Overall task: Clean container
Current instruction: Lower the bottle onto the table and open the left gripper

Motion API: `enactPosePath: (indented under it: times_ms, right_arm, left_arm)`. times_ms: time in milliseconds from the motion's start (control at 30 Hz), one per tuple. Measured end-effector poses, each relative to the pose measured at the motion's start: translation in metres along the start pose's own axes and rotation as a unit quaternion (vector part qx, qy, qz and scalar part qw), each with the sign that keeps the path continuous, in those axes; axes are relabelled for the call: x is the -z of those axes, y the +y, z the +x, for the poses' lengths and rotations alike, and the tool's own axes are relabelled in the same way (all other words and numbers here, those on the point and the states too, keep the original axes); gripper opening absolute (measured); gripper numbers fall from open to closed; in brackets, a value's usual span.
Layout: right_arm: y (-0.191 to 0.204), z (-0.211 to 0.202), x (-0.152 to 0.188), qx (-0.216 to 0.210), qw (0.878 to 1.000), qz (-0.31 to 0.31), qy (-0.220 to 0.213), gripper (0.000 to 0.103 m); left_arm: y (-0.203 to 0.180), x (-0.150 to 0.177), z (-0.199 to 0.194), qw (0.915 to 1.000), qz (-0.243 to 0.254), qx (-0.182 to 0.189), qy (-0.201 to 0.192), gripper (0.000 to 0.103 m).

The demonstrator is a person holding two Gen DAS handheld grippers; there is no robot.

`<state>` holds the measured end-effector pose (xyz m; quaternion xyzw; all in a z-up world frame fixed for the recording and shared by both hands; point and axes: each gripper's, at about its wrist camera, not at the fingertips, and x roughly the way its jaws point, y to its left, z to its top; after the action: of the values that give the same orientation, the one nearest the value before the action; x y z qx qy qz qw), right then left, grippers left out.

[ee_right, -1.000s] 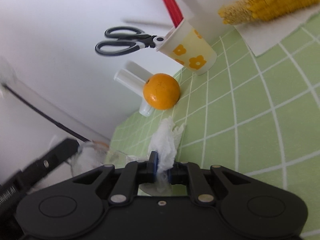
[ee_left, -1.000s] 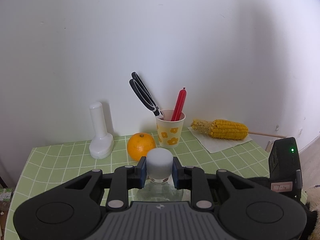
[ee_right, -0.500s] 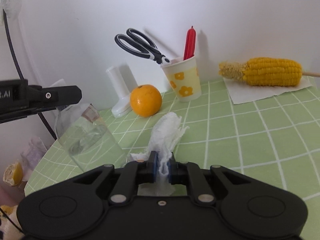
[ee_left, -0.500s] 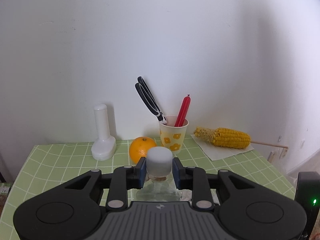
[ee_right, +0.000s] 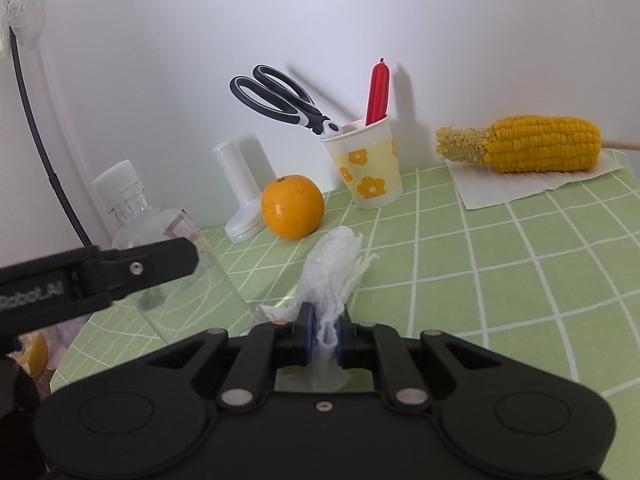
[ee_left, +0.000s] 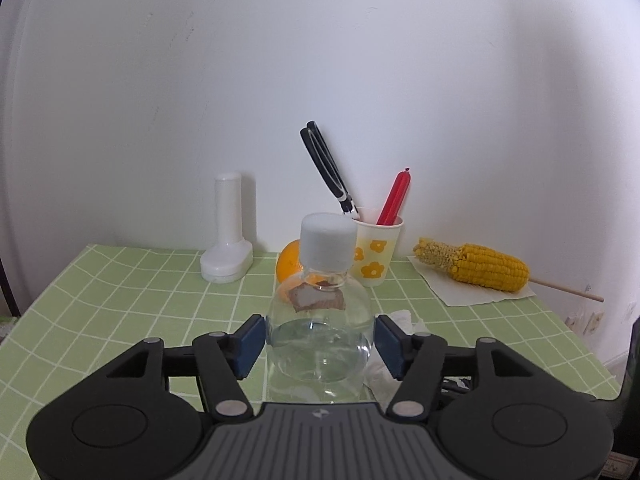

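1. Right gripper (ee_right: 322,334): we find its fingers pinching a wad of white paper towel (ee_right: 334,268), which fans out ahead of the tips above the counter (ee_right: 500,264).

2. Left gripper (ee_left: 320,344): fingers spread, with a blue pad on either side of the clear bottle (ee_left: 320,332). In the left wrist view the pads look close to the walls, but we cannot tell whether they touch.

3. Bottle: the task's container, upright between the left fingers, white cap (ee_left: 328,240) on, a torn label patch below the neck. From the right wrist view it sits to the left of the towel, partly behind the left gripper's arm.

4. Beyond the fingers, toward the wall: an orange (ee_right: 292,206) just behind the bottle, a white plastic stand (ee_left: 228,236) to its left, a flowered paper cup (ee_right: 370,164) holding scissors (ee_right: 280,98) and a red sausage-shaped stick (ee_right: 378,94), then corn on a skewer (ee_right: 532,144) on a paper sheet, far right.

5. Hazards, in our judgement: with the left fingers not squeezing, a push from the towel could tip or slide the light bottle toward the orange. The limp towel may fold or slip from the pinch under rubbing. The smooth round wall may also rotate under the wipe.
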<state>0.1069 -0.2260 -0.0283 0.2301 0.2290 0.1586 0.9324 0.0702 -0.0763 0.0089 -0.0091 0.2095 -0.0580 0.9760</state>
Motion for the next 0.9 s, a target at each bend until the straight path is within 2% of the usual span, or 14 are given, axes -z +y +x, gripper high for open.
enactPosePath:
  times_ms: [233, 400, 467, 633, 700, 767, 900]
  right_arm:
    - [-0.002, 0.000, 0.000, -0.005, 1.000, 0.009, 0.000, 0.011]
    - [-0.002, 0.000, 0.001, -0.006, 1.000, 0.010, -0.001, 0.011]
    - [-0.003, 0.000, 0.001, -0.007, 1.000, 0.010, 0.000, 0.011]
    - [-0.004, 0.000, 0.001, -0.009, 1.000, 0.012, 0.000, 0.011]
    - [-0.002, 0.000, 0.001, -0.007, 1.000, 0.006, -0.001, 0.011]
    - [-0.002, 0.000, 0.001, -0.006, 1.000, 0.005, -0.001, 0.011]
    - [-0.007, 0.000, 0.000, -0.013, 1.000, 0.018, 0.000, 0.011]
  left_arm:
    - [0.000, 0.005, 0.007, 0.9997, 0.015, 0.017, -0.010, 0.060]
    - [0.000, 0.004, 0.009, 0.9959, 0.043, 0.079, -0.010, 0.060]
    - [-0.001, 0.004, 0.008, 0.9945, 0.053, 0.091, -0.007, 0.060]
    - [0.000, 0.006, 0.001, 0.9951, 0.055, 0.083, -0.002, 0.062]
    - [0.002, 0.006, -0.002, 0.9954, 0.054, 0.080, -0.002, 0.064]
    - [0.005, 0.007, -0.006, 0.9952, 0.062, 0.076, -0.001, 0.071]
    - [0.010, 0.010, -0.013, 0.9946, 0.080, 0.067, 0.000, 0.072]
